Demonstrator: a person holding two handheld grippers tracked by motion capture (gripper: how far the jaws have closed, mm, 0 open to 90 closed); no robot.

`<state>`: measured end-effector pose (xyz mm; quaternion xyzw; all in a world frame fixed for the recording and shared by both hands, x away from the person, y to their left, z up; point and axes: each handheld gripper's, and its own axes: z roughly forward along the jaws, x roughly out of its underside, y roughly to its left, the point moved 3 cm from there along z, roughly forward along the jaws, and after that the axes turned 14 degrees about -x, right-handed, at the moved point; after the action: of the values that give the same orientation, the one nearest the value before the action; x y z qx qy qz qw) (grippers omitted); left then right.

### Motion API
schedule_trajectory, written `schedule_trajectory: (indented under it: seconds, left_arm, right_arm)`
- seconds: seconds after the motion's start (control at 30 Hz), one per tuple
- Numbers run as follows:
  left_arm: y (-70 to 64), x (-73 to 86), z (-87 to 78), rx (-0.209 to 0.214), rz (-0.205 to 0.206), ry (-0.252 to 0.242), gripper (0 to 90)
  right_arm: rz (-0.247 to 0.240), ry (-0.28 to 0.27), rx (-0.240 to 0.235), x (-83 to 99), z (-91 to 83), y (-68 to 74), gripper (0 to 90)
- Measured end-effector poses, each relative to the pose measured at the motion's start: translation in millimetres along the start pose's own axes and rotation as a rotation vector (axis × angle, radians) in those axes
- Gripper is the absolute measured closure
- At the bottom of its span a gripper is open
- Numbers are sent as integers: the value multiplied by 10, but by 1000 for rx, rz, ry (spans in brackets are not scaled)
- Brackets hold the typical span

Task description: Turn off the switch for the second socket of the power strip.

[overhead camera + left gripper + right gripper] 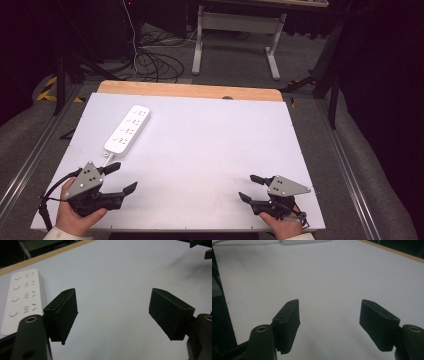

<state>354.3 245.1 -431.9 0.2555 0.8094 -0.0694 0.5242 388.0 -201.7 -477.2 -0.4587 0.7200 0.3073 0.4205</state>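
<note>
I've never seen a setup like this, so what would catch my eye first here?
Probably the white power strip, lying slantwise on the left of the white table. Next, the two black hand-held tools at the near edge: the left gripper just below the strip and the right gripper, both open.

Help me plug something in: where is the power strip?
In the high view, the power strip lies on the table's far left, just beyond the left hand-held gripper.

1. The power strip (128, 129) looks like smooth white plastic with a slight sheen.
2. The table (210, 150) has a matt white top; its far edge shows a strip of light wood.
3. The left gripper (121, 178) and right gripper (251, 188) have matt black plastic-looking jaws, brass-coloured inserts and grey metal-looking plates.
4. The floor (240, 65) looks like rough grey carpet.
</note>
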Motion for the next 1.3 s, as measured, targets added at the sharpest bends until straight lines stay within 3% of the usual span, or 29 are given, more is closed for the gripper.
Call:
schedule_trajectory:
  seconds: [0.4,0.63,1.27,1.3]
  left_arm:
    - [141,-201,14,-34,24,7,253]
    - [207,-277,12,-23,-2,2,258]
    - [375,-406,124,-43,3,37,263]
    - [382,-412,125,-44,8,38,301]
  right_arm:
    - [2,-1,0,18,-21,10,332]
    - [-1,1,-2,16,-12,15,332]
    - [-2,3,-6,18,-8,14,332]
    - [-2,3,-5,19,-7,12,332]
